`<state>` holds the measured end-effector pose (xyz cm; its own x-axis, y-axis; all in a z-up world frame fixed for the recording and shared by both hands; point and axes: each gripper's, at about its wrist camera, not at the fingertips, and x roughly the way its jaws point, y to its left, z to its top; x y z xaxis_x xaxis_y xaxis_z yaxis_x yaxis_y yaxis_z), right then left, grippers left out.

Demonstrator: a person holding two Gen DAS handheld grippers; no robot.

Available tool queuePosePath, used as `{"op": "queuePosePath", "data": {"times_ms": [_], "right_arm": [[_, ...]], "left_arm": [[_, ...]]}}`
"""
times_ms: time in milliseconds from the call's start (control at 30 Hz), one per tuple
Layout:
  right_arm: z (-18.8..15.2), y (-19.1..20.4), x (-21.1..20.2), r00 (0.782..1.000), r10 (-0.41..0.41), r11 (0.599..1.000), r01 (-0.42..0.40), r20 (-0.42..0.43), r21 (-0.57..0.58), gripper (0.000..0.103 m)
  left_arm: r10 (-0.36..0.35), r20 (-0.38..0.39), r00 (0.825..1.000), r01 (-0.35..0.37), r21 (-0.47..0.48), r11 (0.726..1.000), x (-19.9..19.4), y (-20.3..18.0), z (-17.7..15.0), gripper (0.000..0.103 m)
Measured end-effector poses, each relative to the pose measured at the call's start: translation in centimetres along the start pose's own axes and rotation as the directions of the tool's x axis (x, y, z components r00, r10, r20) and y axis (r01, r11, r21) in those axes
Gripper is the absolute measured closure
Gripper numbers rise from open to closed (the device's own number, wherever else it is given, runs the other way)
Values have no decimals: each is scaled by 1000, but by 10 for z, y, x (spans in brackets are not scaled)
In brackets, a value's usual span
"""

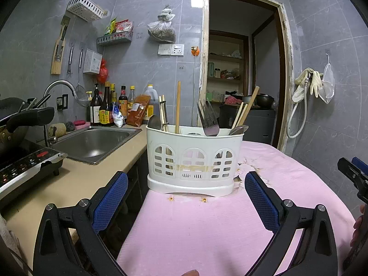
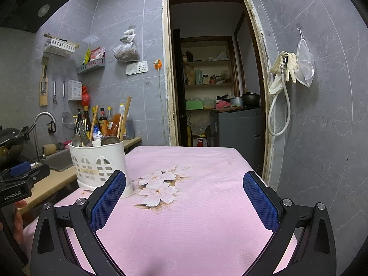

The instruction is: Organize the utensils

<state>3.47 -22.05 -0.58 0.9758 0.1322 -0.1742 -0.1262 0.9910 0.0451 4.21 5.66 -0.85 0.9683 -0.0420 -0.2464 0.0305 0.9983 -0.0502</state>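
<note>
Both blue-padded black grippers, left [image 1: 186,197] and right [image 2: 184,197], spread wide and empty, facing centre-frame white slotted plastic caddy [image 1: 194,158] with metal fork [image 1: 208,120], spoons, wooden chopsticks [image 1: 245,111] standing sorted upright.

A steel sink [image 1: 92,143] sits in the beige counter [image 1: 76,179], with sauce bottles [image 1: 108,108] behind it. Rubber gloves [image 2: 284,69] and a hose [image 2: 279,112] hang beside the doorway [image 2: 214,69].

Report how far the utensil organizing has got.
Looks done: forks, spoons and chopsticks stand in the white caddy, and the pink cloth carries no loose utensils. In hand: nothing; left gripper and right gripper are both open and empty. Left: whether the compartments need sorting can't be judged from here.
</note>
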Motion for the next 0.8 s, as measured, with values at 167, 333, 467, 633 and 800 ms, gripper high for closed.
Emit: {"op": "queuePosePath", "data": {"times_ms": [167,333,467,633,800], "right_arm": [[0,0,0,1000,0,1000,0,0,0,0],[0,0,0,1000,1,1000,-1,-1,-1,0],[0,0,0,1000,0,1000,0,0,0,0],[0,0,0,1000,0,1000,0,0,0,0],[1,1,0,1000,0,1000,0,-1,0,0]], "left_arm": [[0,-1,1000,0,-2,1000,0,0,0,3],[1,-3,1000,-1,-12,1000,2,3,-1,3],[2,-5,1000,-2,-15,1000,2,3,-1,3],[1,-4,1000,-1,-15,1000,2,3,-1,3],[2,-5,1000,-2,-16,1000,2,3,-1,3]]}}
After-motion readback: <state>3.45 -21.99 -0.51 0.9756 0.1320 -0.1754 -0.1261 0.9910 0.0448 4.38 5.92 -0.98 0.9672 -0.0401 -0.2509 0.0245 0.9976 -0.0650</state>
